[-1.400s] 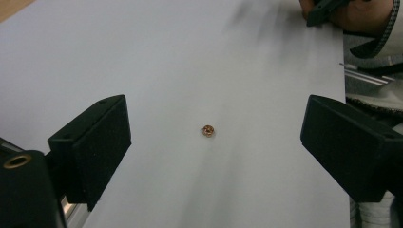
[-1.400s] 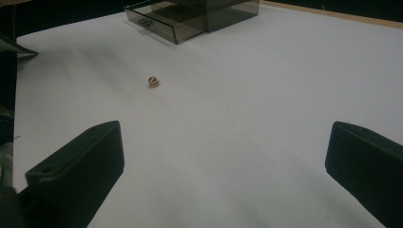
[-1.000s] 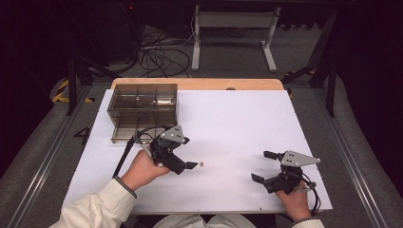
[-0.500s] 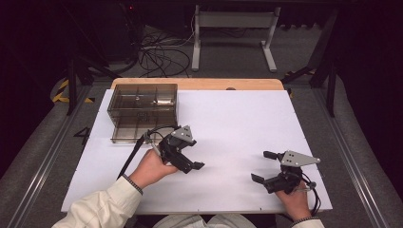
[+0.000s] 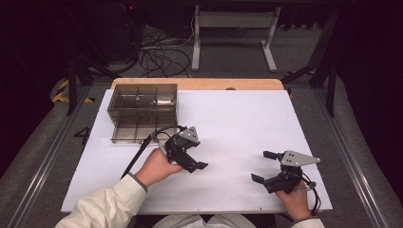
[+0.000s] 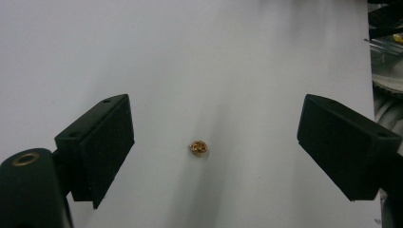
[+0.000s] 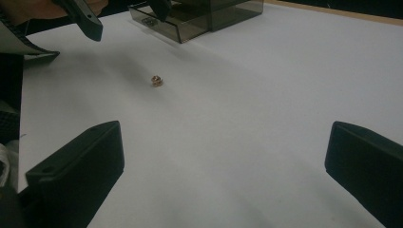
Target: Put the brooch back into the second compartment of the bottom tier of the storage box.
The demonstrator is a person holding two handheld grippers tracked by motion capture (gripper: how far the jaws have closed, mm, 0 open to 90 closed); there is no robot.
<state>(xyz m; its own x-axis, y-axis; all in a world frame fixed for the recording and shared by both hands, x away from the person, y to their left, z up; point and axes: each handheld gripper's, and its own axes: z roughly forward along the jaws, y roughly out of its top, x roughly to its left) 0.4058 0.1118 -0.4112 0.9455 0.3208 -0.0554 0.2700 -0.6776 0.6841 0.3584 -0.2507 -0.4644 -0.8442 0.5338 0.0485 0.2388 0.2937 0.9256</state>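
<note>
As jaws gape, left gripper (image 6: 214,142) above nut (image 6: 198,147), untouched.

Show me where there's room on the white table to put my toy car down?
The big bare patch runs from the smoky box across to the table's far right edge. The strip between both grippers is free too. It is crowded near the left gripper, whose open jaws hang over a tiny brass nut.

Two tools, one in each hand: the left tool (image 5: 197,159) and the right tool (image 5: 263,167), each with two black jaws spread wide. One small brass-coloured nut (image 6: 198,148) lies on the worktop (image 5: 237,123). One smoky transparent compartment box (image 5: 142,111) stands at the far left. Two hands, left hand (image 5: 154,166) and right hand (image 5: 292,199).
</note>
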